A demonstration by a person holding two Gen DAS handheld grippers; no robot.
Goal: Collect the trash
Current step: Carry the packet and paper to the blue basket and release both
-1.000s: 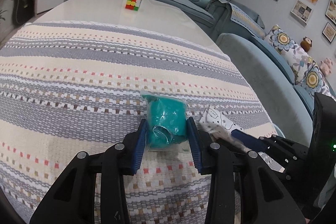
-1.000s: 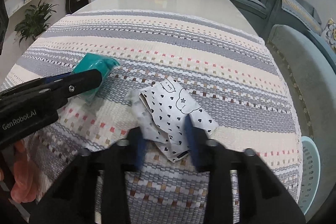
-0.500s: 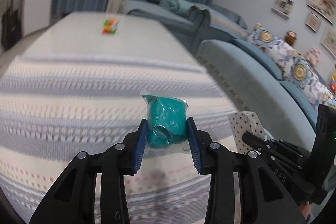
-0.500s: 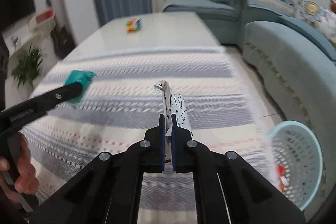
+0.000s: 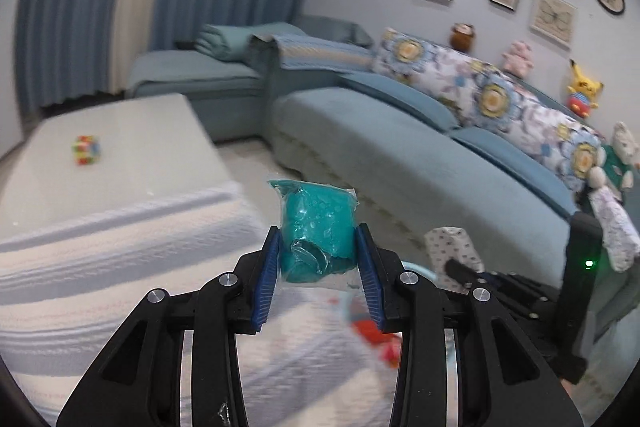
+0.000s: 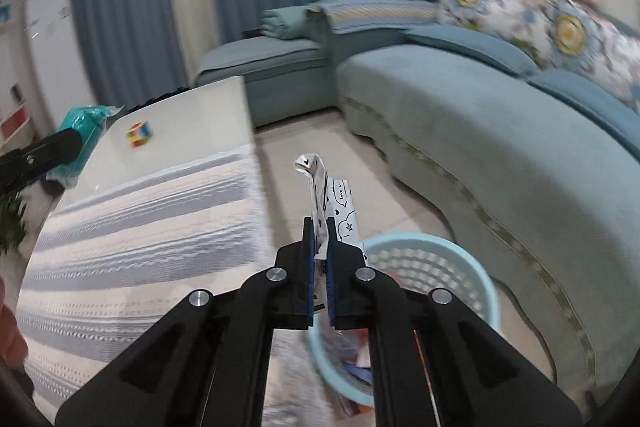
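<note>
- left gripper (image 5: 317,259) is clamped on a teal packet (image 5: 316,227), blue pads pressing both sides at its lower half, so most of the packet sticks out past the tips
- the packet hangs in the air off the table edge, clear of the striped cloth (image 5: 120,247); held up, probably for the carry to the bin
- right gripper (image 6: 319,247) is pinched nearly flat on a white printed wrapper (image 6: 334,203), which is thin, so the jaws are almost touching
- the wrapper stands upright out of the tips, twisted end on top, gripped near its bottom edge
- light blue basket (image 6: 468,259) sits on the floor between table and sofa (image 6: 500,131), just below and right of the right gripper; red and other scraps already inside
- the wrapper looks close to over the basket rim, judged the first to drop; the teal packet is further left, near the table
- next step likely: move over the opening, then release; risk is the light wrapper drifting outside the rim
- colour cube (image 6: 140,134) on the bare table top, well apart, untouched
</note>
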